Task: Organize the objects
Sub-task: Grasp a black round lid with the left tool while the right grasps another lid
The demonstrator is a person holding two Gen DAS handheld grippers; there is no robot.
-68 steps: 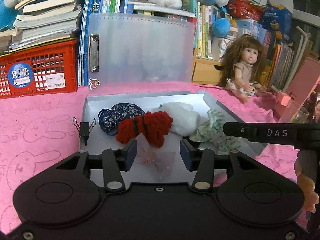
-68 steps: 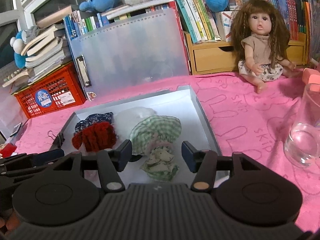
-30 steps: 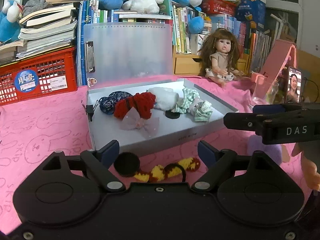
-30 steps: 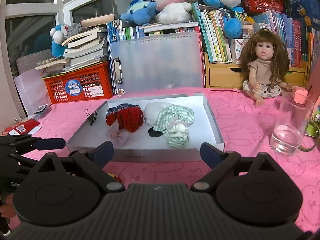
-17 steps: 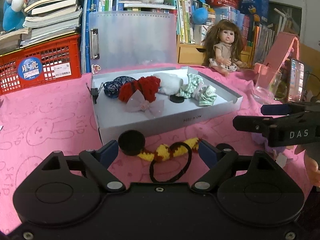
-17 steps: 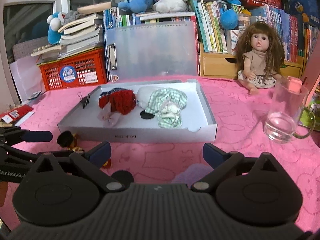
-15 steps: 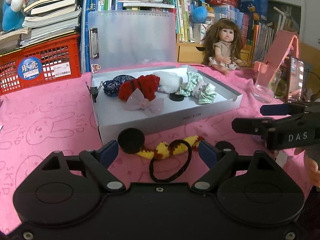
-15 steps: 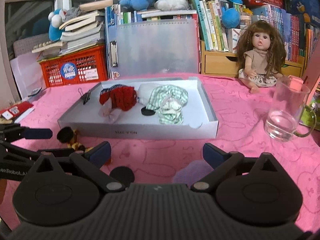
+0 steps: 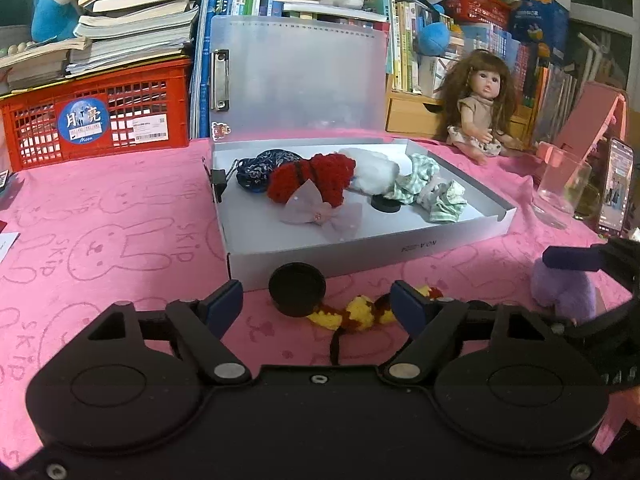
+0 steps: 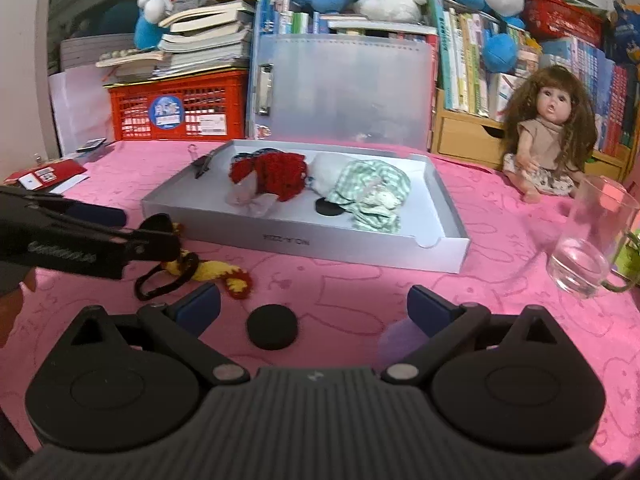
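Left wrist view: my left claw hangs low over the pink tabletop, right in front of the white box.
Done so far: I think a good part is done. The box already holds a dark blue flowery scrunchie, a red woolly bow, a see-through pink bow, a white fluffy thing, a green checked scrunchie and a small black disc.
Left to do: four things lie outside the box, near its front wall. They are a black round pad, a yellow and red knitted hair tie with a black loop, a second black pad and a purple fluffy ball.
My left claw: its jaws are apart and have just been closing a bit. The black round pad and the hair tie lie between them, but nothing is pinched yet.
My right claw: its jaws have just been opening and now stand wide apart. The second black pad sits between them, not touched. The purple ball is just by the right finger.
How the hair tie looks: soft and bumpy, like a little knitted worm, lying flat on the cloth.
Next, I guess: pick up these last things and drop them in the box.
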